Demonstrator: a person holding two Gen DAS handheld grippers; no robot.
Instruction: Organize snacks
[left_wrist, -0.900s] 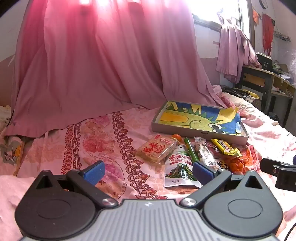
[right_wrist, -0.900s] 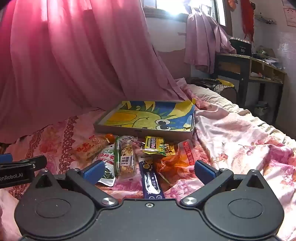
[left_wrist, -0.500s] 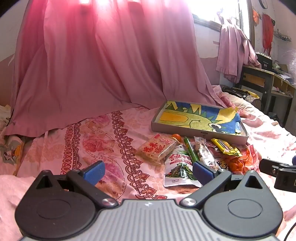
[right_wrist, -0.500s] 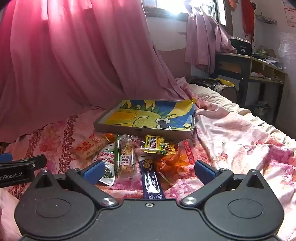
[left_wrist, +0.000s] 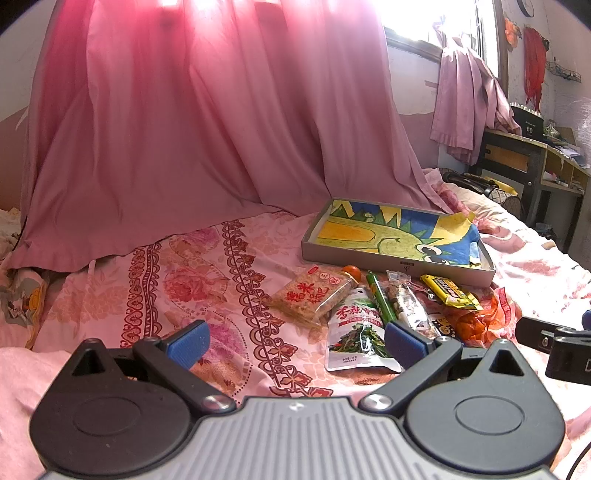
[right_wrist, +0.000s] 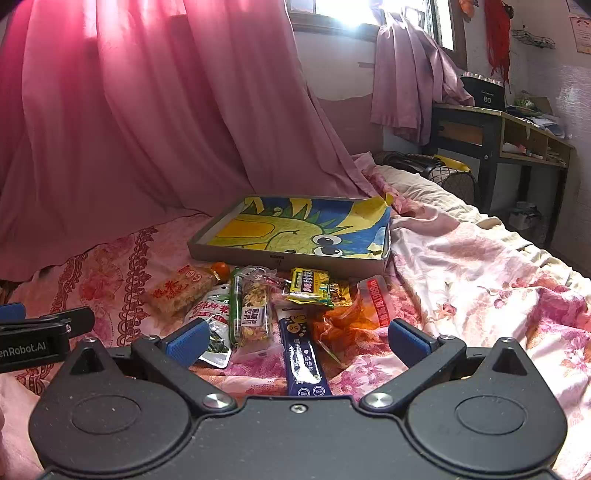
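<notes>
Left wrist view: the left gripper (left_wrist: 295, 341) is spread wide and empty above the bedsheet (left_wrist: 155, 288); the snacks (left_wrist: 373, 306) lie heaped just before the empty tray (left_wrist: 388, 258).

Right wrist view: the right gripper (right_wrist: 295, 341), also spread, holds nothing. Nothing is sorted yet, I judge.

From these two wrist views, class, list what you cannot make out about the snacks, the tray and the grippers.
- Dark blue stick pack: its near end is hidden behind the right gripper body, right wrist view.
- Orange packet: its near part is hidden behind the left gripper finger, left wrist view.
- Right gripper in the left wrist view: cut off by the right edge.
- Tray label: too small to read.
</notes>
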